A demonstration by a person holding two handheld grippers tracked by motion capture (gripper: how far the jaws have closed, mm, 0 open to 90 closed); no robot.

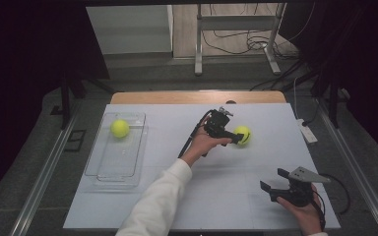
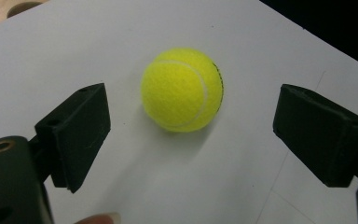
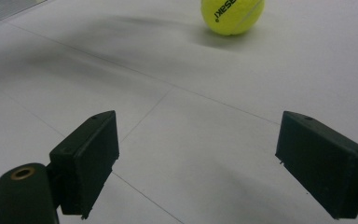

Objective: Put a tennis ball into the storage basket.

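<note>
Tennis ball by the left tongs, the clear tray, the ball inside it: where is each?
Tennis ball (image 2: 182,89), left gripper view, middle of its felt.
Clear tray (image 1: 109,172), high view, bare floor near its front.
Ball in tray (image 1: 119,128), high view, its centre.

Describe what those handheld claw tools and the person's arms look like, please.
Each claw is black with two blocky, flat-faced jaws. The left claw trails a black cable, and that arm wears a white sleeve. The right claw carries a grey three-cornered plate on top, with a black cable looping behind. A brass-ringed hole sits beside the jaws.
</note>
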